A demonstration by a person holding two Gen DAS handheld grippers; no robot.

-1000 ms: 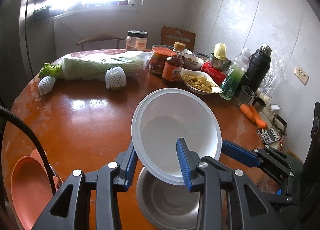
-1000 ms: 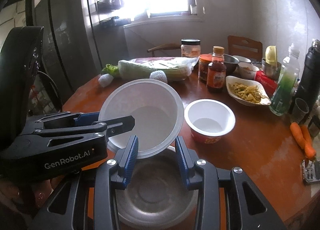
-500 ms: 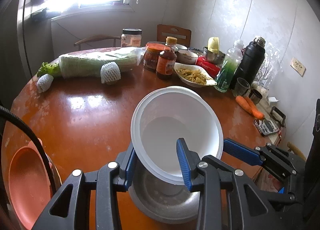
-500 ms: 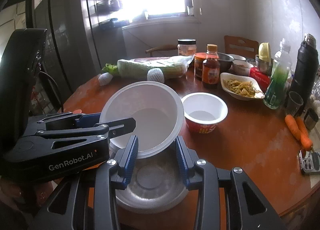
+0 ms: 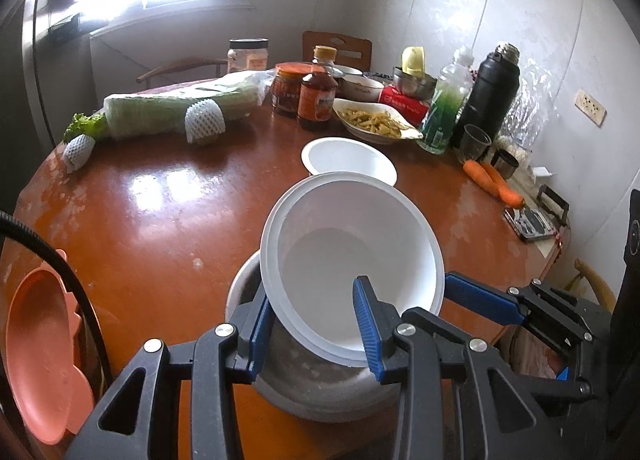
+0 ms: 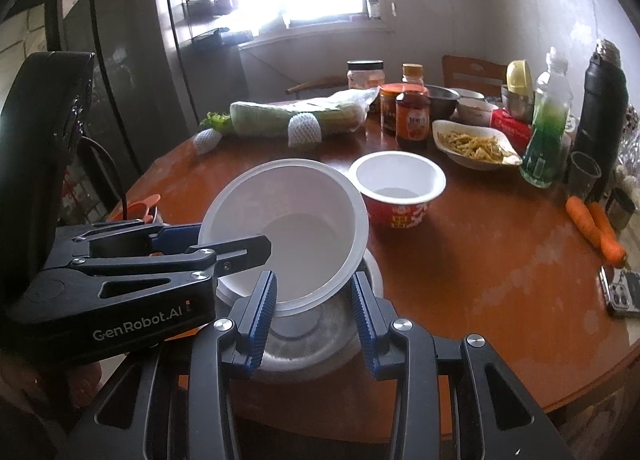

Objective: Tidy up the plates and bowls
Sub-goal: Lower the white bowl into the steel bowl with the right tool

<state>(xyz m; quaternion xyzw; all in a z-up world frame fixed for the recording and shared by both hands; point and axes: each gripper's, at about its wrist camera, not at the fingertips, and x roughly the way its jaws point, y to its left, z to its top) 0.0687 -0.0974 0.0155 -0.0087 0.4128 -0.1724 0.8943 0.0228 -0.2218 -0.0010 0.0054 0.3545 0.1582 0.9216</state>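
The left tool point(image 5: 314, 330) pinches the white plastic bowl's point(image 5: 352, 256) rim, tilted above the steel bowl point(image 6: 320, 336) near the table's front edge. The right tool point(image 6: 314, 306) stands half-open, holding nothing. The thin rim may slip, so the bowl drops crooked.

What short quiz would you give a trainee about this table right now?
1. True or false: the white bowl lies flat on the table.
2. What is right under the white bowl? A a plate; B a metal bowl; C a cup.
3. How many carrots are on the table?
Key: 1 false, it is held tilted in the left gripper; 2 B; 3 two.
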